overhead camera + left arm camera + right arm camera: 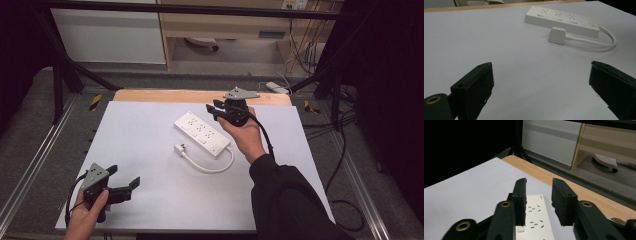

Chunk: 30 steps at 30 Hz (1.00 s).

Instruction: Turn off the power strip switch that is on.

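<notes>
We are holding the right hand-held gripper (216, 111) just above the far right part of the table (145, 150), over the far end of the white power strip (202, 133). Its jaws are standing a narrow gap apart with nothing between them; in the right gripper view (539, 205) the power strip's (534, 220) sockets are showing through that gap, below the jaws.

The power strip is lying flat near the middle of the table, slanting from far left to near right. Its white cable (212, 167) is looping out from the near right end and curling back to the white plug (179, 149), which is resting on the table just beside the strip's near left edge.

We are keeping the left hand-held gripper (126, 181) at the near left corner, well apart from the strip, with its jaws spread wide and empty. In the left gripper view the plug (557, 35) and strip (562, 21) are lying far ahead.
</notes>
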Available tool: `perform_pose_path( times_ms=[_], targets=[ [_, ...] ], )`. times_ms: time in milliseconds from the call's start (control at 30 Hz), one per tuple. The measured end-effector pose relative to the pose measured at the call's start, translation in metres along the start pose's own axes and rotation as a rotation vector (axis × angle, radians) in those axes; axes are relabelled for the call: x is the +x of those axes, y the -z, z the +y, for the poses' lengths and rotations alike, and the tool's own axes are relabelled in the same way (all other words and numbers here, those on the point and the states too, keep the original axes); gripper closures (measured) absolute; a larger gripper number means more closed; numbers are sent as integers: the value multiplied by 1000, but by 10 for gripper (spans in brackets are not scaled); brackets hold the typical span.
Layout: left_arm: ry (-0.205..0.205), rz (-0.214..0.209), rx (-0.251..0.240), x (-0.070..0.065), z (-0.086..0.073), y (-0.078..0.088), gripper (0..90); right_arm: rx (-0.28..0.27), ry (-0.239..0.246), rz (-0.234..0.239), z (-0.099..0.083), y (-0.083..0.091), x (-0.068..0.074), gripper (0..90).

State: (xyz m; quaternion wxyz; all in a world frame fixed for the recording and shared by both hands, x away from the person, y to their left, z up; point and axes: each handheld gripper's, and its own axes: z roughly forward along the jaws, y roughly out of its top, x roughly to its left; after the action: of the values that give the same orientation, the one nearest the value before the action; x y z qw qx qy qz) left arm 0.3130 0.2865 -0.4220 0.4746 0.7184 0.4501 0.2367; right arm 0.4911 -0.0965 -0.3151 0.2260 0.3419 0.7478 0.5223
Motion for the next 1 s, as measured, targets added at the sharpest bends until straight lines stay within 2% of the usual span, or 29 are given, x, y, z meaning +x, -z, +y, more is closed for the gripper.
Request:
perform_pose_path(
  times_ms=[267,667,1000],
  targets=[
    [-6,0,-1,0,0,0,59,-4,-19,3,-5,-18,-5,825],
    [-10,-5,5,0,0,0,59,17,-35,1,-13,-46,-6,890],
    [-12,-6,6,1,0,-1,59,24,-38,-3,-16,-61,-8,900]
  ],
)
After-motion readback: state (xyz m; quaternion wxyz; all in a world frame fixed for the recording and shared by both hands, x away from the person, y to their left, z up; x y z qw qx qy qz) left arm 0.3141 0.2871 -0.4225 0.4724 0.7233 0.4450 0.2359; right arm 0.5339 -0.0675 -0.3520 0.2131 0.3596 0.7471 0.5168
